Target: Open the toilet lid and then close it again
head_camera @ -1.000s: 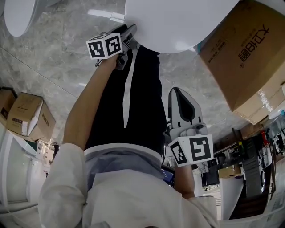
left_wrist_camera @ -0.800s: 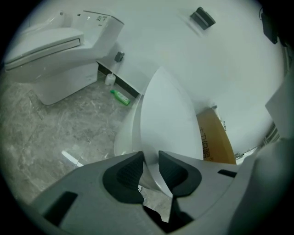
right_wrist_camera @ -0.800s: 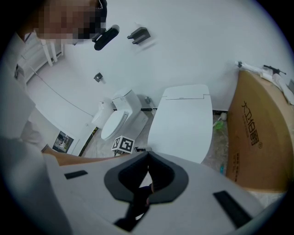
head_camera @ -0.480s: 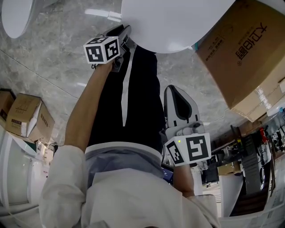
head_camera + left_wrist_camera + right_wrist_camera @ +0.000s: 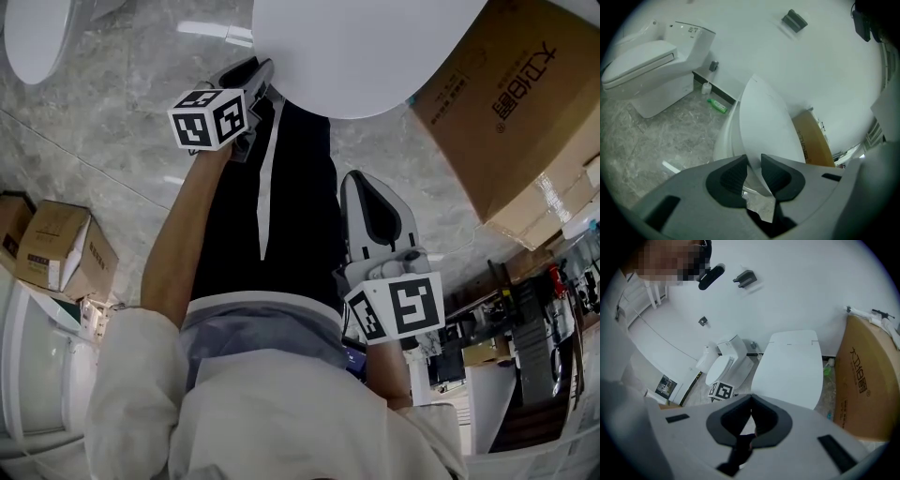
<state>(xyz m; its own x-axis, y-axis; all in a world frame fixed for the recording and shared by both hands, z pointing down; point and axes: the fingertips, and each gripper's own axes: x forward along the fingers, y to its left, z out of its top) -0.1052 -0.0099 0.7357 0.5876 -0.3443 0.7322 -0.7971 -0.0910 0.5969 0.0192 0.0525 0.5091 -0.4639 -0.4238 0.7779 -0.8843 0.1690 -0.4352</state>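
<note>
The white toilet lid (image 5: pixel 366 47) fills the top of the head view. In the left gripper view the lid (image 5: pixel 764 122) is tilted up off the bowl, its front edge running down between the jaws. My left gripper (image 5: pixel 753 161) is shut on that front edge, both dark pads against it; in the head view the left gripper (image 5: pixel 265 67) sits at the lid's near left rim. My right gripper (image 5: pixel 361 180) hangs lower by the person's leg, apart from the lid. Its jaws (image 5: pixel 751 401) are shut with nothing between them, and the lid (image 5: pixel 792 366) lies ahead of it.
A large cardboard box (image 5: pixel 525 103) stands close on the toilet's right. A second white toilet (image 5: pixel 642 65) stands to the left across the marble floor, a green bottle (image 5: pixel 717 106) by the wall. Small boxes (image 5: pixel 56 244) sit at the left.
My left gripper has risen toward the camera with the lid's front edge in it, and the lid has tilted up. The right gripper has hardly moved.
</note>
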